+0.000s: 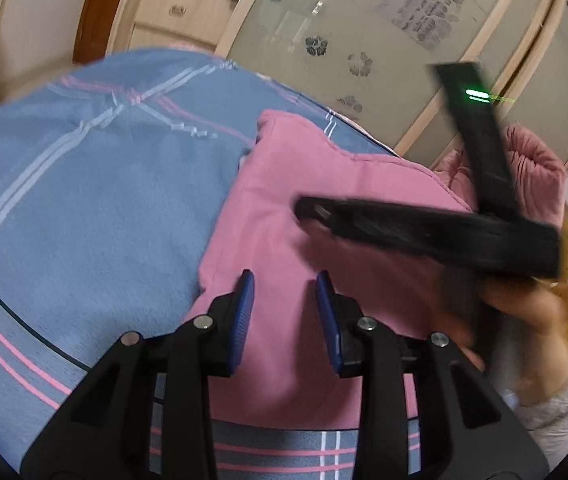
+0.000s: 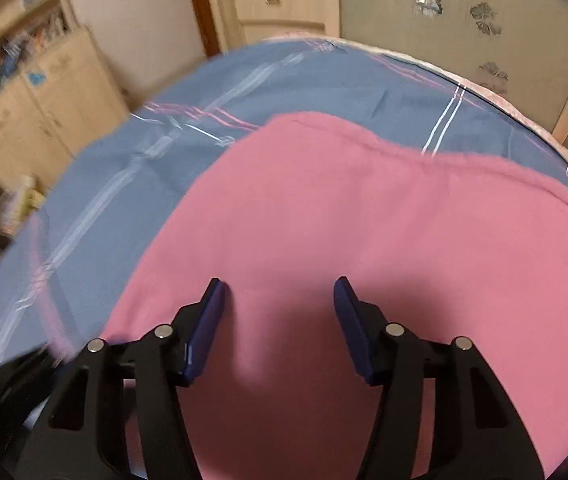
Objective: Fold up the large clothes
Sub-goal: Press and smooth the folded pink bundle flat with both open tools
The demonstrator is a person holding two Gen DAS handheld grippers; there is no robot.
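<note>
A pink garment [image 1: 284, 200] lies folded on a bed with a blue plaid sheet [image 1: 83, 180]. My left gripper [image 1: 285, 280] hovers over the garment's near part, open, with nothing between its blue pads. In the left wrist view my right gripper [image 1: 310, 212] reaches in from the right over the garment, blurred and held by a hand [image 1: 524, 312]. In the right wrist view the right gripper [image 2: 279, 284] stands open above the pink garment [image 2: 364, 220], its pads apart and nothing between them. The blue sheet [image 2: 123, 200] shows beyond and to the left.
A wardrobe with frosted, flower-patterned doors [image 1: 364, 20] stands behind the bed [image 2: 464, 20]. A padded pink item [image 1: 532, 160] lies at the bed's right edge. A pale drawer unit [image 2: 275, 0] and cluttered shelves [image 2: 23, 80] line the far and left sides.
</note>
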